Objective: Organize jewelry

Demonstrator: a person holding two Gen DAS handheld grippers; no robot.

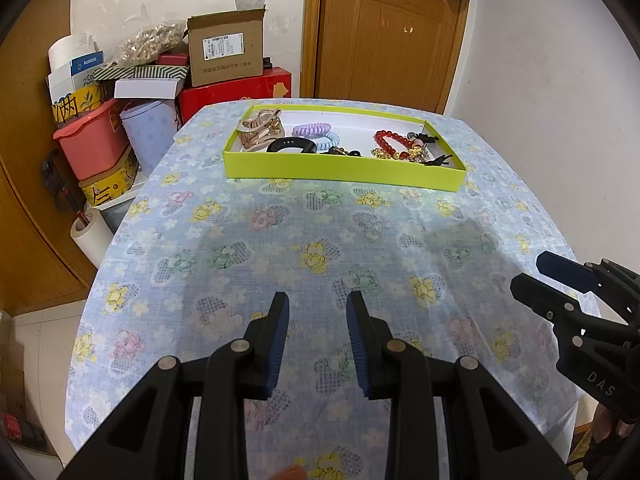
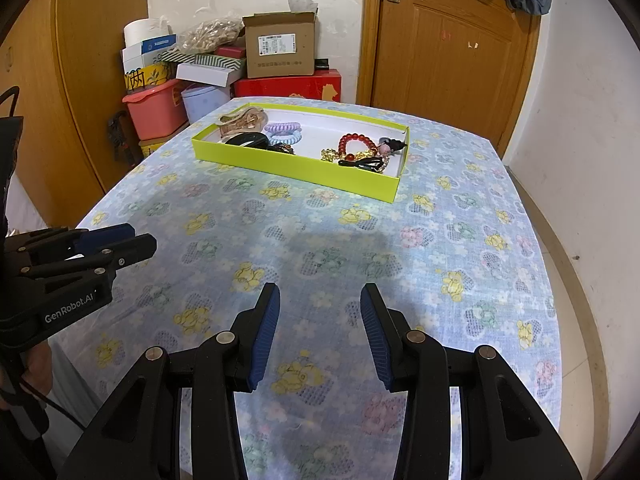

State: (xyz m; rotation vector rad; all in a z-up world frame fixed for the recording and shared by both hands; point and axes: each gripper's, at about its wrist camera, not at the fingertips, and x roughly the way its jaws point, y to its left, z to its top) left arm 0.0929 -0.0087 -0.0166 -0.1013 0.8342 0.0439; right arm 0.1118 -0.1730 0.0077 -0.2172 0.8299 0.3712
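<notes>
My tray lies crosswise at the table's far end, bracelet inside; both my tongs gape empty, path clear.

Tray on table, toward far edge. In tray, left end: hair claw; just right of it, coiled hair ties, with wristband in front of them. Right half: bead bracelet, small clips near right front corner. Stacked boxes and tubs behind and left of table. Door behind table, right of boxes. Both grippers, left gripper and right gripper, over near part of table, well apart from tray.
</notes>
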